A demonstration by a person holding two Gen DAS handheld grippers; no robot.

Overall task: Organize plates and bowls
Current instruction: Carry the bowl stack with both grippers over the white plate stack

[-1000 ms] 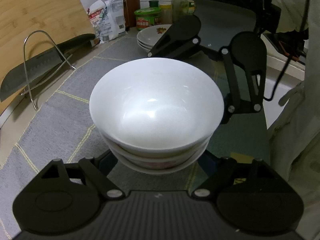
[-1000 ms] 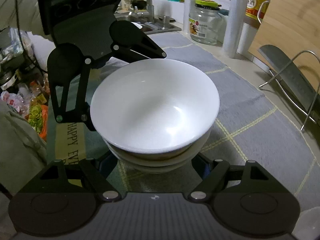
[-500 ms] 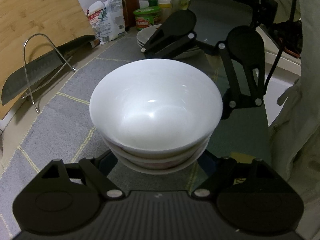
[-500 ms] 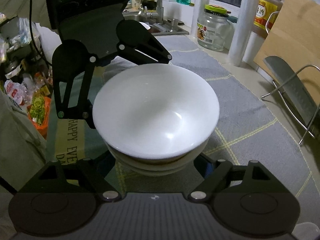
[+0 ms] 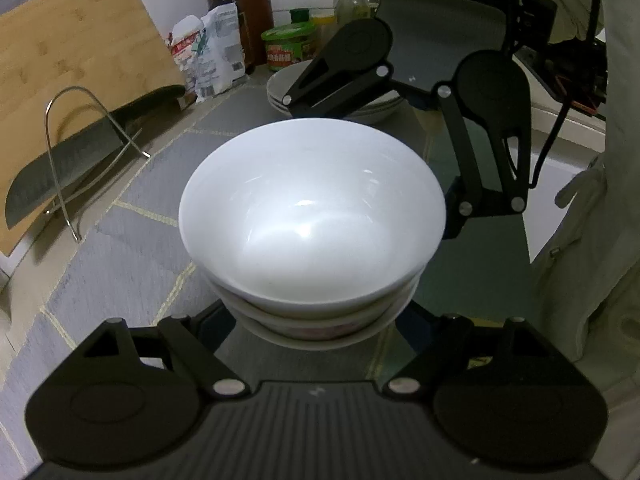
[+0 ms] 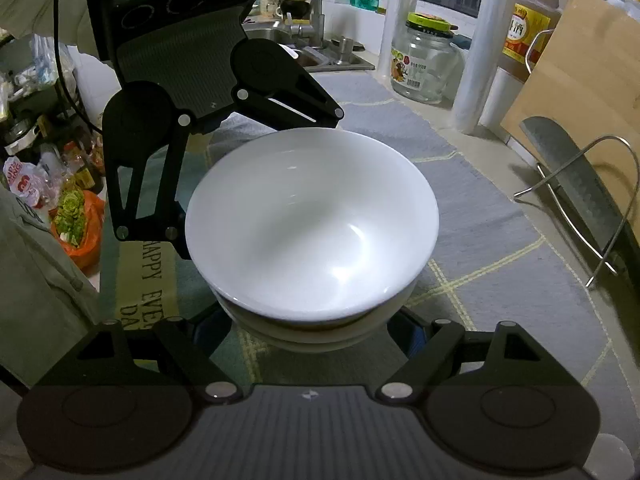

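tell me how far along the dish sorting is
Done: bowls nested as one bowl stack, plates stacked behind. In hand: left gripper and right gripper flank the stack, the right's jaws just opening. Left: possibly setting the stack beside the plates.

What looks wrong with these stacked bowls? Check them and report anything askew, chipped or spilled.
Nothing stands out. The stack of white bowls nests evenly, the top bowl is empty with no visible chips, and the plates behind it are neatly piled. Nothing is spilled.
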